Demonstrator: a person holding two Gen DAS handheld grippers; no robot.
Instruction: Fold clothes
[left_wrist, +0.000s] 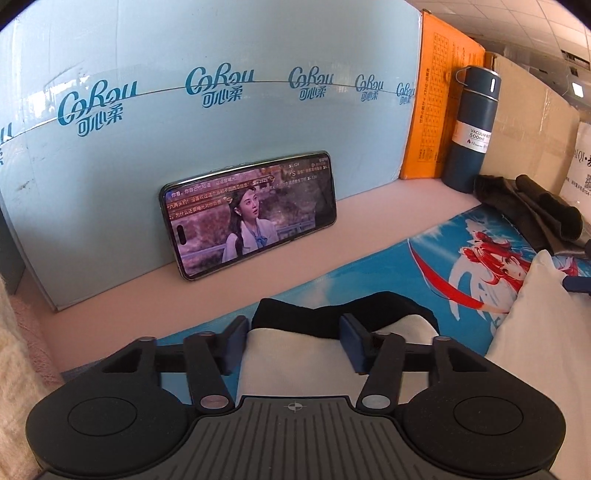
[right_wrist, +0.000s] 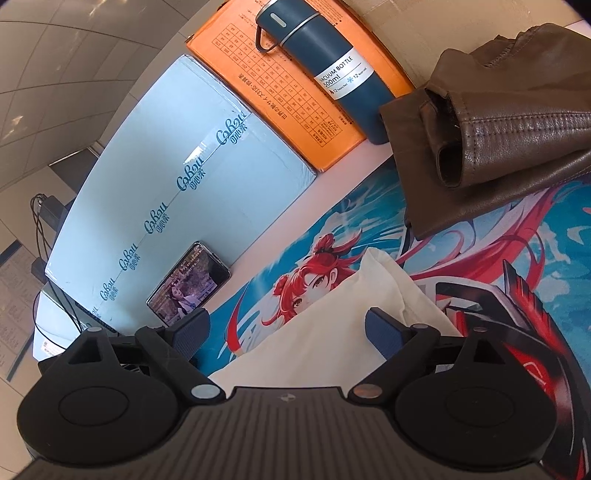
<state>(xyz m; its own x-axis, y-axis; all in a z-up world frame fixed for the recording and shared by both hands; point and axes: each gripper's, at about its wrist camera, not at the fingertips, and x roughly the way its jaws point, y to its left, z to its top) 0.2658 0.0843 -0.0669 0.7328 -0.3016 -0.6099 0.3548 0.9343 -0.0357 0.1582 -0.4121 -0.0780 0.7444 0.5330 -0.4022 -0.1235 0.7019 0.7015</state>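
The blue anime mat (right_wrist: 369, 221) carries the cream garment (right_wrist: 332, 332), which runs from 6 o'clock between both sets of spread fingers. Left gripper (left_wrist: 293, 332) straddles its black-trimmed edge; right gripper (right_wrist: 286, 332) straddles a corner pointing toward 12 o'clock.

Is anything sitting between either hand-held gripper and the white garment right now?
Nothing visible. The left hand-held gripper is open with the cream-white, black-trimmed cloth garment directly between its fingers. The right hand-held gripper is open over the same garment's folded edge. The brown leather jacket lies farther back.
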